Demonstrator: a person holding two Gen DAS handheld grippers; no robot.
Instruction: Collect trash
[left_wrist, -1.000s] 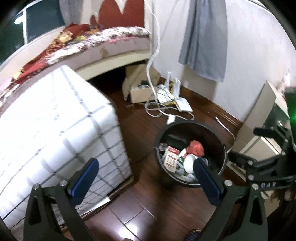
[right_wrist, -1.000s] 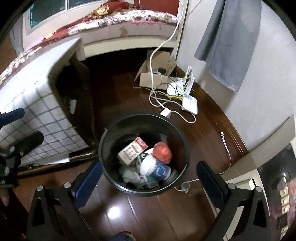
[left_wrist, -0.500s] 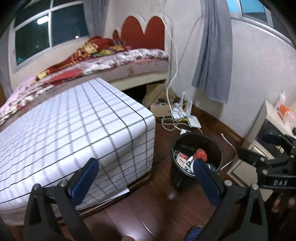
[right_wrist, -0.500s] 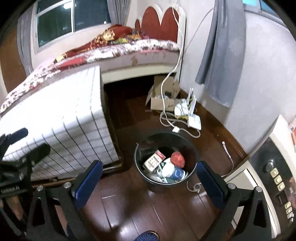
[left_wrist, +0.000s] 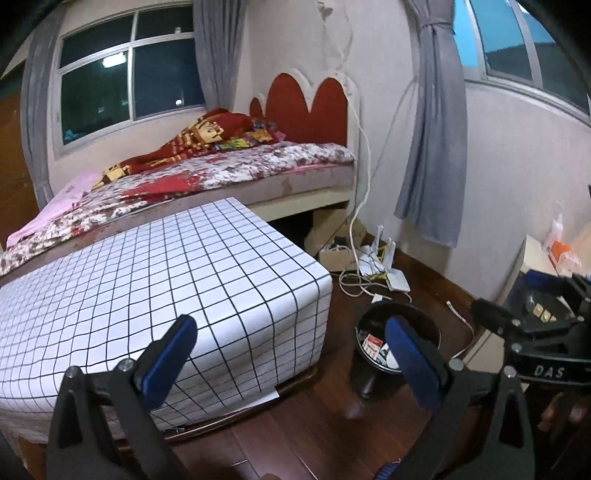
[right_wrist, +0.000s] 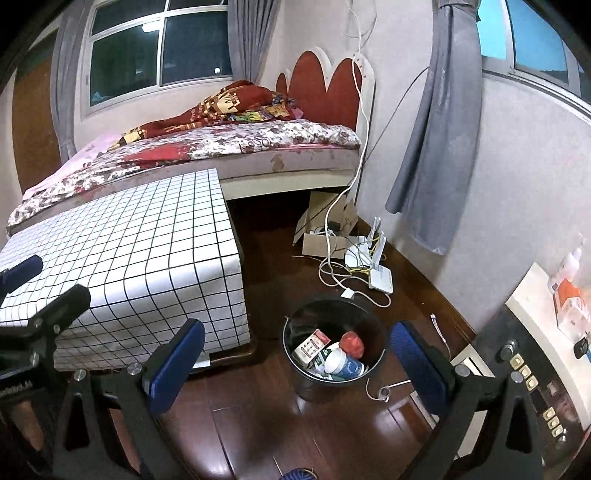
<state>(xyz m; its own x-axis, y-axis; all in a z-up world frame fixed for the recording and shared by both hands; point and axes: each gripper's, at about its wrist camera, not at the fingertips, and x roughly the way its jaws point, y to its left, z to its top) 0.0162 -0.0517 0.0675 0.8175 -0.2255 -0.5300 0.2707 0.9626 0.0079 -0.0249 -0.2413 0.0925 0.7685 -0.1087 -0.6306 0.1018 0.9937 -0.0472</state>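
A black trash bin (right_wrist: 295, 328) stands on the dark wood floor beside the checked table. Inside lie a red-and-white carton (right_wrist: 310, 345), a red crumpled wrapper (right_wrist: 351, 342), a white-and-blue cup (right_wrist: 343, 365) and other scraps. In the left wrist view the bin (left_wrist: 364, 373) sits behind the right finger. My left gripper (left_wrist: 291, 358) is open and holds nothing, raised well above the floor. My right gripper (right_wrist: 295, 363) is open too, high over the bin, with nothing between its blue pads.
A table under a white checked cloth (left_wrist: 147, 288) fills the left. Behind it stands a bed (right_wrist: 240, 147). A cardboard box (right_wrist: 325, 236), routers (right_wrist: 378, 266) and white cables (right_wrist: 332, 273) lie by the wall. A cabinet (right_wrist: 535, 332) stands at right.
Both grippers have risen and pulled back from the bin, which now looks smaller and lower. The bed, windows and table top have come into view. Both stay open.
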